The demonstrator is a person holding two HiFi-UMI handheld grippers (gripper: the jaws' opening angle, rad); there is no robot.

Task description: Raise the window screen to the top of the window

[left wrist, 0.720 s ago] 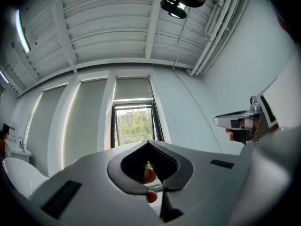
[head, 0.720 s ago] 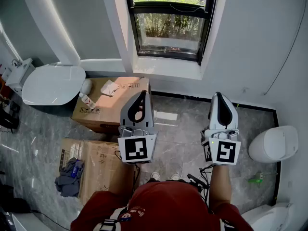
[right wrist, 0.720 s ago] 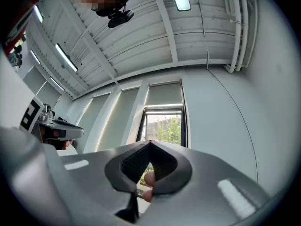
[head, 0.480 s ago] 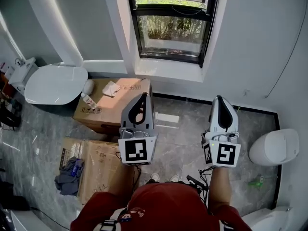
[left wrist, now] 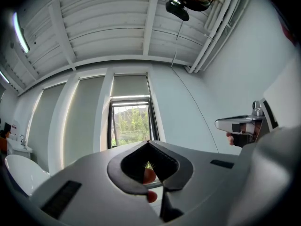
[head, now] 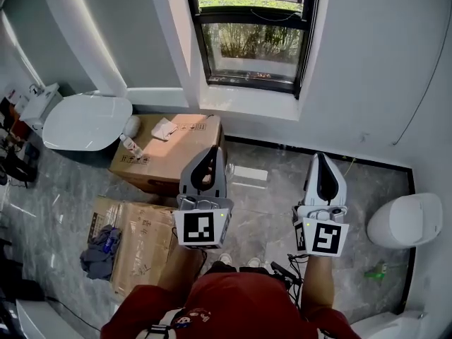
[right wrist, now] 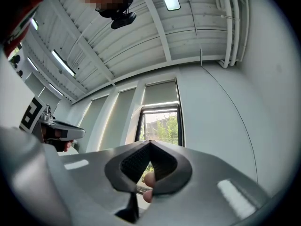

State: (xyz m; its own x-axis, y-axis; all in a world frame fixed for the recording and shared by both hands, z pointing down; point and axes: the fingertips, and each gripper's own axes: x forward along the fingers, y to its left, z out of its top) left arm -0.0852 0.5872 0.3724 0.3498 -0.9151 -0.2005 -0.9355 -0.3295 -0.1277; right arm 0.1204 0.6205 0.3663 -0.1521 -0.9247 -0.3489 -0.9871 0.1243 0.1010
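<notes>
Cardboard boxes (head: 169, 154) and, seemingly, a toilet (head: 406, 221) stand on grey floor (head: 267, 207).

Open air runs up the frame from both grippers to the window (head: 251, 41) at top centre, above bare grey floor (head: 275, 168). The white sill (head: 244, 99) juts out below the glass. Left of centre, a box (head: 166, 150) sits just beside the left gripper (head: 210, 150), with a second box (head: 138, 235) at lower left. A toilet (head: 85, 122) fills the left edge. A second toilet (head: 404, 221) sits at the right edge, near the right gripper (head: 320, 157).
</notes>
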